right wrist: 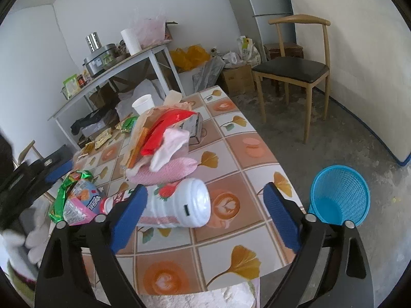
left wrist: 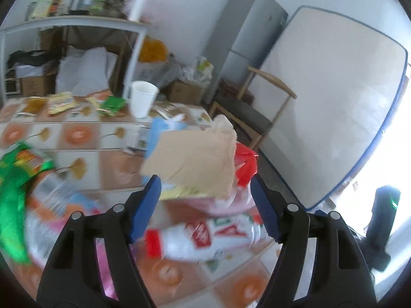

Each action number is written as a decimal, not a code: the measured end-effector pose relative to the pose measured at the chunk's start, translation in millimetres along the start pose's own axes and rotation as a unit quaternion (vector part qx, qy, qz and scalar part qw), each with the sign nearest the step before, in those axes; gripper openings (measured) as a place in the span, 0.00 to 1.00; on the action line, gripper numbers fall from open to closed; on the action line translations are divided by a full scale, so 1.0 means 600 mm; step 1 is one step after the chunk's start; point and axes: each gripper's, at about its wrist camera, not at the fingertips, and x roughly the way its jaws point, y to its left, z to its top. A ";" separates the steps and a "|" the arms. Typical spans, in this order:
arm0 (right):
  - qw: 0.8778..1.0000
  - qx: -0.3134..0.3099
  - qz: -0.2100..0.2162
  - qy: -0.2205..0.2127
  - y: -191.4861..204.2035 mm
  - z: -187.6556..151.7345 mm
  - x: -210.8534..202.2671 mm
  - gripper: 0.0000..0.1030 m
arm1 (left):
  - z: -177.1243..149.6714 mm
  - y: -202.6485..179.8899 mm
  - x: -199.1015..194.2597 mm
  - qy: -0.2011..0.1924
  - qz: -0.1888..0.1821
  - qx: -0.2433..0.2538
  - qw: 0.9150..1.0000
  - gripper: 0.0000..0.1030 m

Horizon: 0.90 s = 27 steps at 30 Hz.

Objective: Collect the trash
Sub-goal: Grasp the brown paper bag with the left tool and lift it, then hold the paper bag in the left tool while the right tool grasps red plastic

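basket (right wrist: 339, 195) blue, on floor beside table (right wrist: 231, 231) | bottle (right wrist: 177, 205) lying on table

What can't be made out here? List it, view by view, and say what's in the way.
- Left wrist view: label text on the white bottle is lost to motion blur.
- Left wrist view: the green wrapper is smeared and cut off by the frame edge.
- Right wrist view: the bottom of the blue basket is hidden by the right gripper.
- Right wrist view: the left gripper is blurred.
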 end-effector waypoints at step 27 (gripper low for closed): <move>0.988 0.065 0.139 0.020 -0.012 0.128 0.092 0.71 | 0.025 0.033 0.099 0.017 -0.058 -0.030 0.998 0.13</move>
